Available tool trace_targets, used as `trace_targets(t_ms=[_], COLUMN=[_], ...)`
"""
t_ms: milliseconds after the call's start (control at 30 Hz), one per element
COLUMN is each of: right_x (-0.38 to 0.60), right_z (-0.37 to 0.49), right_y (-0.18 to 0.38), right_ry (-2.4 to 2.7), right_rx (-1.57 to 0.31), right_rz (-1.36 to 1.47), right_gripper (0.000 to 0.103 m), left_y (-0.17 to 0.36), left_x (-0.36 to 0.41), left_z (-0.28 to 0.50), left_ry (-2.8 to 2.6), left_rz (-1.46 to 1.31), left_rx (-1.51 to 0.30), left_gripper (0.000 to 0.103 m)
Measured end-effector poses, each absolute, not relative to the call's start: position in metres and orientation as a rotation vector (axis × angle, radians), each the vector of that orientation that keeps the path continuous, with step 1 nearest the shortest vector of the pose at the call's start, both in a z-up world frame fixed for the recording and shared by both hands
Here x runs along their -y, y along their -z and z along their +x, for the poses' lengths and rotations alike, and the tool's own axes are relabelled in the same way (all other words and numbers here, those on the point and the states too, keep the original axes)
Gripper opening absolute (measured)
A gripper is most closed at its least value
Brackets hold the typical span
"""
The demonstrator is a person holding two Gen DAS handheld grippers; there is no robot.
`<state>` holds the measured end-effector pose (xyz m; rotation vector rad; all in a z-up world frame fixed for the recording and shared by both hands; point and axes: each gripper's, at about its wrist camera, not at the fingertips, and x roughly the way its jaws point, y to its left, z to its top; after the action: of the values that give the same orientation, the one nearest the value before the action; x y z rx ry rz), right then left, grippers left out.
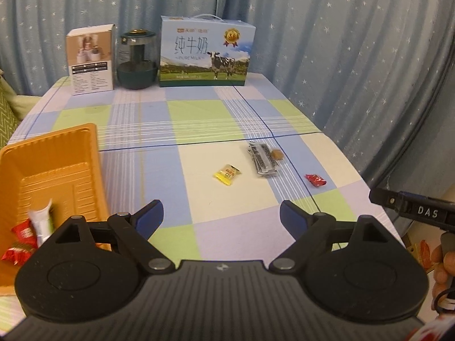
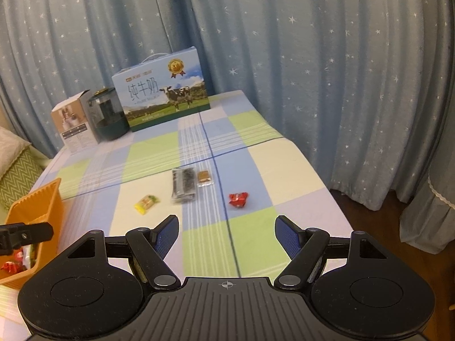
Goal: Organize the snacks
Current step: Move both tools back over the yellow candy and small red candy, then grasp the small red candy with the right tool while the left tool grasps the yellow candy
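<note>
Checked tablecloth [image 1: 199,119] covers table, star-print curtain [image 2: 312,71] behind. Orange tray [image 1: 57,164] at near left edge acts as collection bin: red packets and white packet already inside. Outside tray, to its right: yellow candy [image 1: 227,174], dark seaweed pack [image 1: 263,159], brown candy [image 1: 277,154] touching it, red candy [image 1: 315,180] farthest. Left gripper [image 1: 221,217] beside tray, fingers apart, empty. Right gripper [image 2: 226,231] fingers apart, empty, facing red candy; likely next pick.

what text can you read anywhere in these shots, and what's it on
"纯牛奶" and "PURE MILK": front of the milk carton.
"DAS": on the right gripper's body, seen at the left wrist view's right edge.
White product box: print too small.
Yellow candy, red candy, dark packet: print blurred.
</note>
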<state>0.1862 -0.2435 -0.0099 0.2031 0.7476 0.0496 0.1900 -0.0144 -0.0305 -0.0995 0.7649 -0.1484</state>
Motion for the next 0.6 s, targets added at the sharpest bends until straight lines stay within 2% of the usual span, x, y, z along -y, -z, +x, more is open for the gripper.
trace_targets(t_ms=[367,600], right_x=[0.256,0.252], right_z=[0.234,0.27], right_y=[0.05,0.083], right_ry=[-0.051,-0.057], right_rx=[-0.761,-0.769], right_rz=[0.197,0.177], right_gripper=[0.074,0.073], left_y=[0.068,0.093], left_x=[0.035,0.04], left_z=[0.244,0.274], left_ry=[0.156,0.142], left_rz=[-0.071,-0.054], left_rx=[-0.779,-0.8], left_gripper=[0.087,0.08])
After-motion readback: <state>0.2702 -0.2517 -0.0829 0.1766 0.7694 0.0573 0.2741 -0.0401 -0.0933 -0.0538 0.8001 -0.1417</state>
